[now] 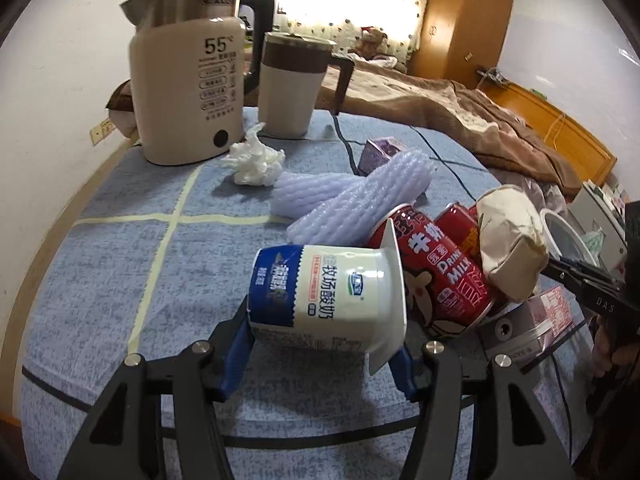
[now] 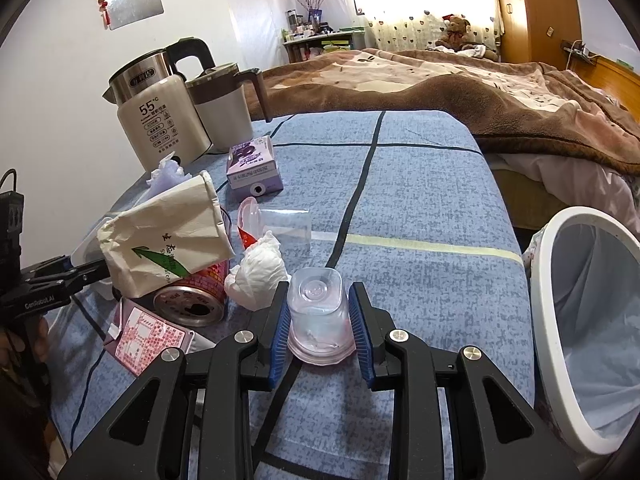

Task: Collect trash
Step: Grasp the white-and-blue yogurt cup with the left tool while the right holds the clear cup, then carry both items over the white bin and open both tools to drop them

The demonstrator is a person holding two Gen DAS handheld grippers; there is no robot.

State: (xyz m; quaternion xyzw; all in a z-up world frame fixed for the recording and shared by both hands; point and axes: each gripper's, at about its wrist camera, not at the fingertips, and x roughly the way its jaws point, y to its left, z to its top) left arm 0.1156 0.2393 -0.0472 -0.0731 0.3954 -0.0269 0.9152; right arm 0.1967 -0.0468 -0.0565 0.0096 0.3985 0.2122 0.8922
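Note:
My left gripper (image 1: 320, 344) is shut on a white and blue yogurt cup (image 1: 324, 300) lying sideways, held over the blue tablecloth. Behind it lie two red milk cans (image 1: 440, 276), a crumpled beige paper bag (image 1: 512, 240), lilac foam sleeves (image 1: 344, 200) and a white tissue wad (image 1: 256, 160). My right gripper (image 2: 320, 320) is shut on a clear plastic cup (image 2: 318, 316), upside down with pink residue. The white trash bin (image 2: 560, 276) with a liner stands right of the table. The left gripper (image 2: 68, 272) shows at the left of the right wrist view.
A cream kettle (image 1: 188, 76) and a lidded mug (image 1: 292, 84) stand at the table's back. A purple carton (image 2: 252, 168), another clear cup (image 2: 280, 224), a tissue wad (image 2: 260, 272), a red can (image 2: 192, 300) and a pink carton (image 2: 148, 340) lie about. A bed (image 2: 480, 80) is behind.

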